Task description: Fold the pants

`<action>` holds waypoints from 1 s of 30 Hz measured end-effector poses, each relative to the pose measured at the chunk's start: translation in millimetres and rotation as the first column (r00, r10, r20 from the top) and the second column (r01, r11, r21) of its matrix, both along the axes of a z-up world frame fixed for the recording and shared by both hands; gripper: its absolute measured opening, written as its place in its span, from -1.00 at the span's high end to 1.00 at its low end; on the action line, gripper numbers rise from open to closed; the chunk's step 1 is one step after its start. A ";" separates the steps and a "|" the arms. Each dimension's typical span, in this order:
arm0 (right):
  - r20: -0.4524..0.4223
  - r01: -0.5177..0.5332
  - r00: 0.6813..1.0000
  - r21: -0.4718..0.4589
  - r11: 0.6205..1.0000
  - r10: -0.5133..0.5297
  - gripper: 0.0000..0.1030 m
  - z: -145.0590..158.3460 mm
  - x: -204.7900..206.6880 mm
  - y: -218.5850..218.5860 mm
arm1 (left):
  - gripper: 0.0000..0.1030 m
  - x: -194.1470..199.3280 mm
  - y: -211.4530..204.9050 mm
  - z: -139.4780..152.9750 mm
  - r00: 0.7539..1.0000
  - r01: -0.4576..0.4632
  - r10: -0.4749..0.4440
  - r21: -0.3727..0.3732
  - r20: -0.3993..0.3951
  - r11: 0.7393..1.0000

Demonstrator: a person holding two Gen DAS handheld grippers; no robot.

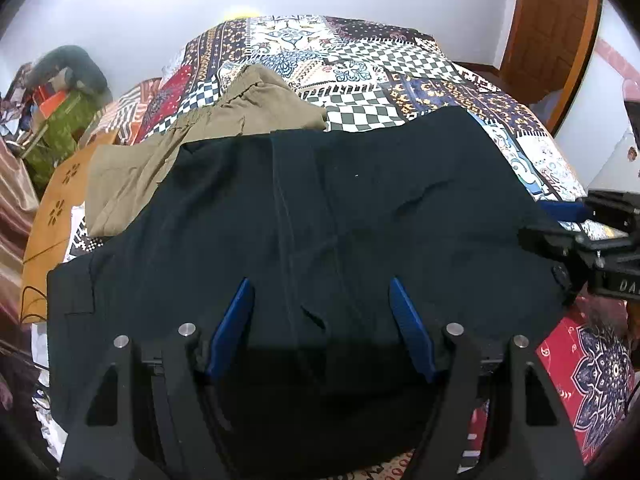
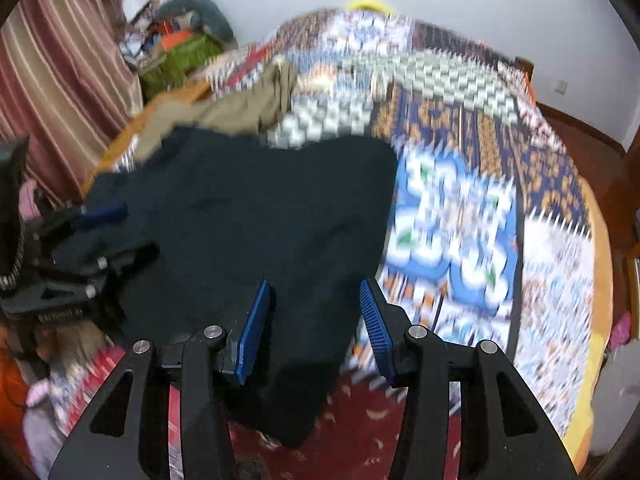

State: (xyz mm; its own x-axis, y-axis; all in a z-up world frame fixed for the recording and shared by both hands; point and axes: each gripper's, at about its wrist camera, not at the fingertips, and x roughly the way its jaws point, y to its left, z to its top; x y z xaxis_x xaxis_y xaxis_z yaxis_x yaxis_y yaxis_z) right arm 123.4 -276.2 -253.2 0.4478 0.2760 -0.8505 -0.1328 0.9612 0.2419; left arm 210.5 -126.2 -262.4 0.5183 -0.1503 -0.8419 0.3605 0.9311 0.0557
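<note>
The black pants [image 1: 320, 216] lie spread across the near part of the bed, on a patchwork bedspread [image 1: 360, 64], with a long seam running from the far edge toward my left camera. My left gripper [image 1: 322, 304] hangs over the near end of the dark cloth, its blue fingers [image 1: 236, 320] spread wide with only fabric showing between them and nothing clamped. In my right camera, blurred as it is, my right gripper [image 2: 316, 304] is likewise released, jaws parted, over the near right corner of the pants [image 2: 248, 216] where the cloth meets the bedspread [image 2: 460, 208]. Each gripper shows in the other's view: the right one [image 1: 576, 224] at the right edge of the pants, and the left one [image 2: 100, 220] at their left edge, though from those angles I cannot tell whether either touches the cloth. Behind the black pair, and partly tucked under its far left edge, sits a crumpled khaki garment [image 1: 224, 128]. Off the bed's left side stand a pile of bags and clothes [image 1: 60, 92] against the white wall and a striped curtain [image 2: 56, 64]; a wooden door [image 1: 552, 32] is at far right.
</note>
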 end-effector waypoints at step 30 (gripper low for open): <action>0.151 0.012 0.988 0.045 0.999 -0.019 0.15 78.0 -11.6 9.1 | -0.50 -58.2 154.5 57.4 0.917 -0.364 0.374 -0.096 0.138 0.927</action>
